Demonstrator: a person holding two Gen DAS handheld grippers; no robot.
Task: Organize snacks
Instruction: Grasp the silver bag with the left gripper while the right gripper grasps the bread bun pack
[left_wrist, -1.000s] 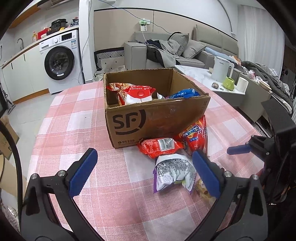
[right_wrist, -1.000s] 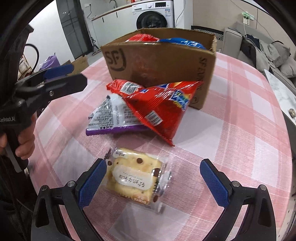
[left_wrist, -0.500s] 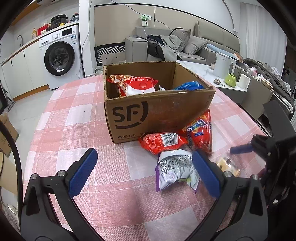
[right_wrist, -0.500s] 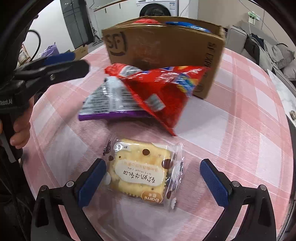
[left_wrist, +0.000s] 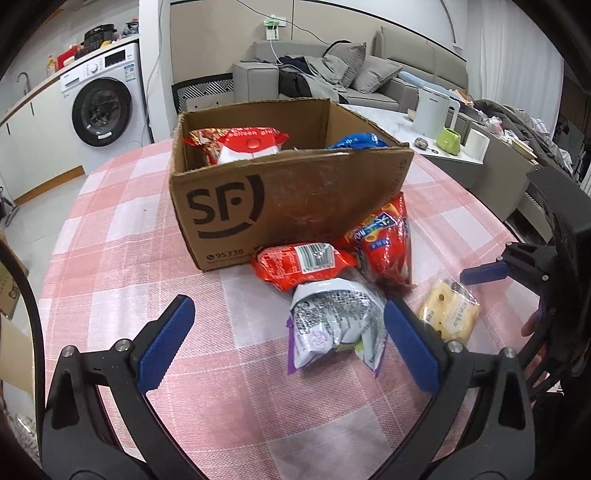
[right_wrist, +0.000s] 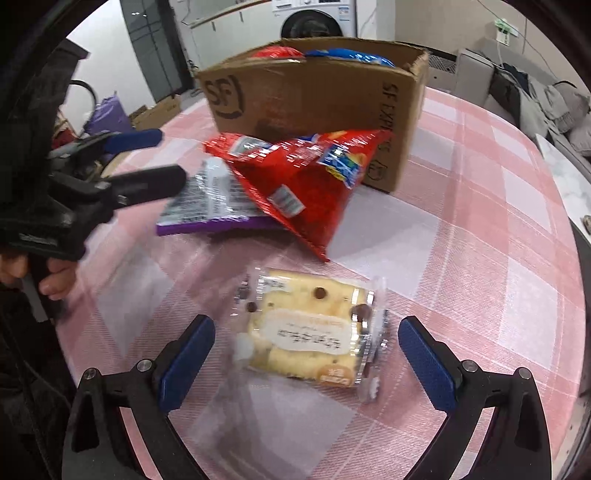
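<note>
A brown SF cardboard box (left_wrist: 291, 206) stands on the pink checked table and holds red and blue snack bags. In front of it lie a small red bag (left_wrist: 301, 264), a larger red bag (left_wrist: 384, 240) and a silver-purple bag (left_wrist: 332, 325). A clear-wrapped yellow biscuit pack (right_wrist: 310, 332) lies on the cloth; it also shows in the left wrist view (left_wrist: 448, 314). My right gripper (right_wrist: 306, 354) is open, its fingers either side of the biscuit pack. My left gripper (left_wrist: 288, 347) is open and empty, just short of the silver-purple bag.
The table's round edge runs close on the right (right_wrist: 561, 206). A washing machine (left_wrist: 107, 107), a sofa (left_wrist: 332, 74) and a side table with a white kettle (left_wrist: 436, 114) stand beyond the table. Cardboard boxes sit on the floor (right_wrist: 159, 110).
My right gripper has moved forward so its open fingers straddle the biscuit pack. My left gripper has moved nearer the silver-purple bag and the box.
</note>
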